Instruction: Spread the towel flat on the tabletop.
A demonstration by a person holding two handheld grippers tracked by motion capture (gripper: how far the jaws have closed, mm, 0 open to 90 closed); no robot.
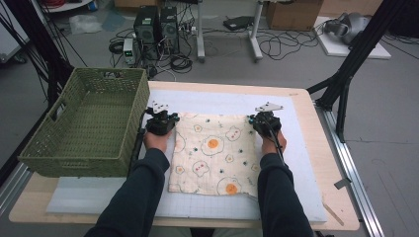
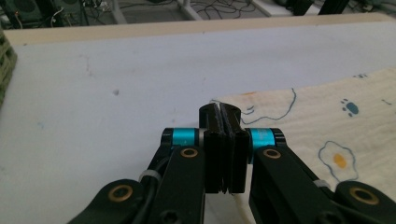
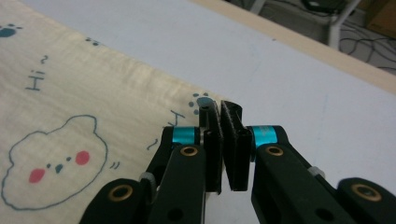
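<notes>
Both far corners of the printed cloth (image 1: 213, 154) pinched: left gripper (image 1: 161, 122) clamped on the far left corner, right gripper (image 1: 264, 122) clamped on the far right one. Cloth lying flat and unfolded mid-table on the white mat (image 1: 291, 148), nearer the front edge. Grasp apparently done; folding not yet begun, green basket (image 1: 84, 123) at the left edge empty.

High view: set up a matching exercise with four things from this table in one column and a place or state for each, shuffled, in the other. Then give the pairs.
Things:
1. green basket
2. patterned cloth
3. left hand-held gripper
4. right hand-held gripper

Places or states:
A. shut at the cloth's far right corner
B. spread flat on the white mat
C. stands at the table's left end
D. shut at the cloth's far left corner

Pairs: 1-C, 2-B, 3-D, 4-A
</notes>
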